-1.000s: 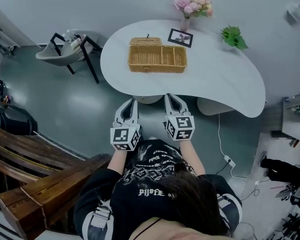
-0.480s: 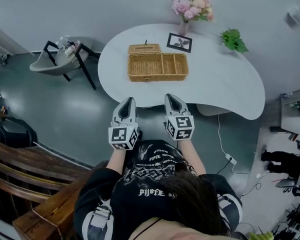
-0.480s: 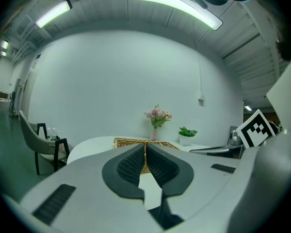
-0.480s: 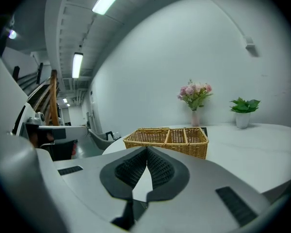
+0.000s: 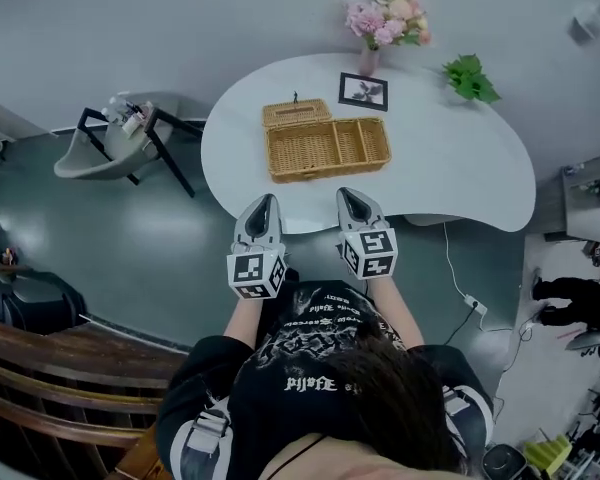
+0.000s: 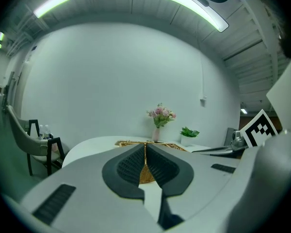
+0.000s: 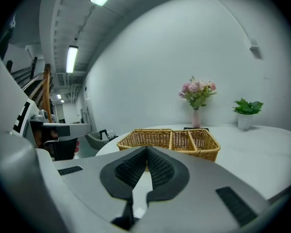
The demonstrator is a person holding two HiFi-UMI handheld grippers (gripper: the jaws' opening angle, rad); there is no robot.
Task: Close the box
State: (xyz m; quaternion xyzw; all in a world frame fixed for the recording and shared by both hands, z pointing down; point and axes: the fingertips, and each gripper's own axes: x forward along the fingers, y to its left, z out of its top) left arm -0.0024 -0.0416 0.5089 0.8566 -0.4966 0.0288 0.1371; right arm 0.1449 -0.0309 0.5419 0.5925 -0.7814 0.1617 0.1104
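Note:
A wicker box (image 5: 328, 148) with several compartments sits open on the white table (image 5: 460, 163). Its lid (image 5: 296, 114) lies flipped back behind the left end. Both grippers hover side by side at the table's near edge, short of the box and touching nothing. My left gripper (image 5: 263, 206) is shut and empty; in the left gripper view its jaws (image 6: 145, 145) meet in front of the box (image 6: 131, 142). My right gripper (image 5: 351, 198) is also shut and empty; the right gripper view shows its jaws (image 7: 147, 149) closed, with the box (image 7: 184, 141) just beyond them.
Behind the box stand a framed photo (image 5: 364, 92), a vase of pink flowers (image 5: 385, 18) and a small green plant (image 5: 468, 76). A chair (image 5: 110, 148) is on the floor to the left of the table. A cable (image 5: 458, 278) runs along the floor at right.
The person has stepped closer to the table, so the box and table edge now lie nearer to both grippers. Both grippers stayed shut.

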